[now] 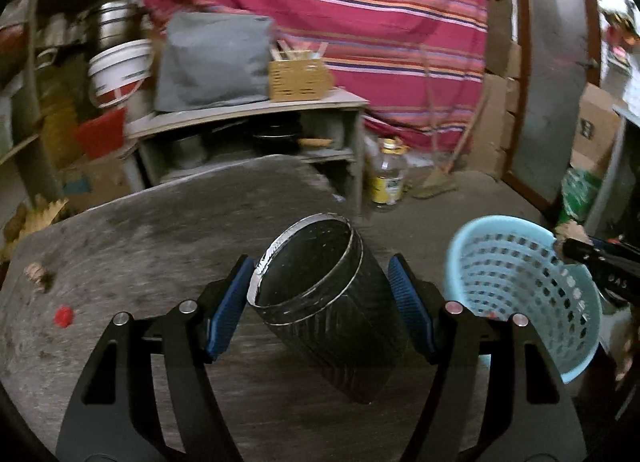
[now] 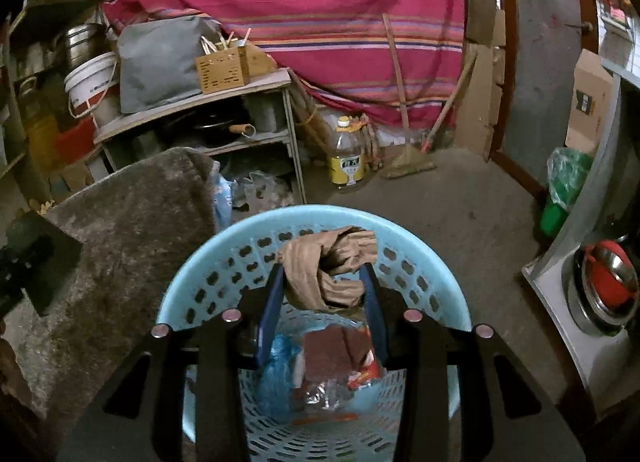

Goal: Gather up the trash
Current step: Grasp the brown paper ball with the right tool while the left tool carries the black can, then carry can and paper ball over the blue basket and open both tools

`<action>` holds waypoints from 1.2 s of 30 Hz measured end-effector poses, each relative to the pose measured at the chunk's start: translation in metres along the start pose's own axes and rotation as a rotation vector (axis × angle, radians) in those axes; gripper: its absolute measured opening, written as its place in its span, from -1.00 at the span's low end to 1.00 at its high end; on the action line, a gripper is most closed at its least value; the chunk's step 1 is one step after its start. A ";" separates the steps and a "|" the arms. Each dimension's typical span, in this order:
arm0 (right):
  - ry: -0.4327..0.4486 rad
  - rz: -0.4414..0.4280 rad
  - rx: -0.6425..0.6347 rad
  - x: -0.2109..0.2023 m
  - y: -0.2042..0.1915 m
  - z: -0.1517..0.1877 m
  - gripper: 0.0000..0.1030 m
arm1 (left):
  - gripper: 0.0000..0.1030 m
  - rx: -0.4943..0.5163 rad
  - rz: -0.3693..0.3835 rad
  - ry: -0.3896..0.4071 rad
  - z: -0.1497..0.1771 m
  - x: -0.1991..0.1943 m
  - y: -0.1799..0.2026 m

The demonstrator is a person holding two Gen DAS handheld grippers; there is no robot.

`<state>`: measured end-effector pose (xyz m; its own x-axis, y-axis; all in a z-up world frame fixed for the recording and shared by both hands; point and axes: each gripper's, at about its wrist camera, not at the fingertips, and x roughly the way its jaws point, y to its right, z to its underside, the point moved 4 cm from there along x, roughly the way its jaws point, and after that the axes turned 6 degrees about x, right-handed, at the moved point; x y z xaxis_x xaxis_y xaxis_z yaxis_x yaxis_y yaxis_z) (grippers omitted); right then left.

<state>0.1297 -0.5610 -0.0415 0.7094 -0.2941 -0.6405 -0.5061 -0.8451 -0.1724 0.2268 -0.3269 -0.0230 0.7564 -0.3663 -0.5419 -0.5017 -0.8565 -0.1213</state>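
**Hidden, cropped and blurred**

The dark tin can (image 1: 320, 310) hides the table (image 1: 140, 246) beneath it, and whether the left blue pads (image 1: 226, 314) press on it is unclear. The right gripper (image 1: 600, 262) is cut off at the frame edge. In the right wrist view the crumpled brown paper (image 2: 326, 268) covers part of the blue basket (image 2: 224, 262) wall — the wrappers (image 2: 336, 366) below are half hidden. The oil bottle (image 2: 347, 160) label is unreadable — too small.
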 end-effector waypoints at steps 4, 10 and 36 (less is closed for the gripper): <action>0.003 0.017 0.013 0.001 0.019 0.000 -0.24 | 0.32 0.037 0.045 0.000 -0.005 0.010 0.044; -0.021 0.048 0.028 0.008 0.041 0.005 -0.24 | 0.32 0.113 0.111 -0.010 -0.012 0.026 0.103; -0.009 0.039 -0.007 0.012 -0.010 0.001 0.30 | 0.89 0.063 -0.017 0.012 -0.017 -0.005 0.005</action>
<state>0.1429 -0.5559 -0.0482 0.6849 -0.3224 -0.6534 -0.5293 -0.8364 -0.1422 0.2273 -0.3358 -0.0062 0.7699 -0.3563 -0.5294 -0.5138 -0.8382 -0.1830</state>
